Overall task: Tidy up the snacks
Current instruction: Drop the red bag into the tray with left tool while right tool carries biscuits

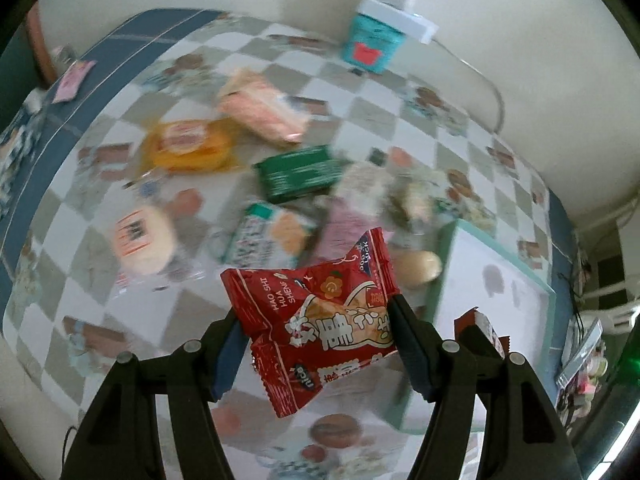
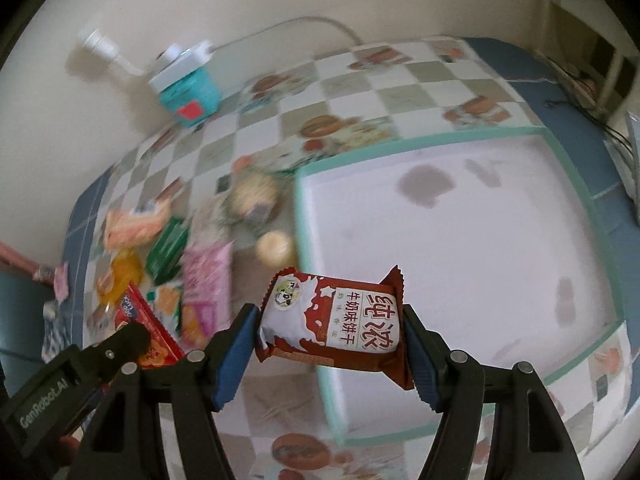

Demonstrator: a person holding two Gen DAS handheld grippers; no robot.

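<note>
Snacks: red packet [image 1: 316,320] clamped in the left gripper [image 1: 314,330]; brown biscuit packet [image 2: 334,320] clamped in the right gripper [image 2: 332,332], above the white tray [image 2: 460,240] on the checkered tabletop [image 2: 360,80].

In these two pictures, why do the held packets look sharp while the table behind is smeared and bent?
Left wrist view: the red packet is crisp, the snacks and checkered tablecloth behind are motion-blurred. Right wrist view: the brown-and-white biscuit packet is sharp, the white tray soft. Both fisheye views curve the table edges.
</note>
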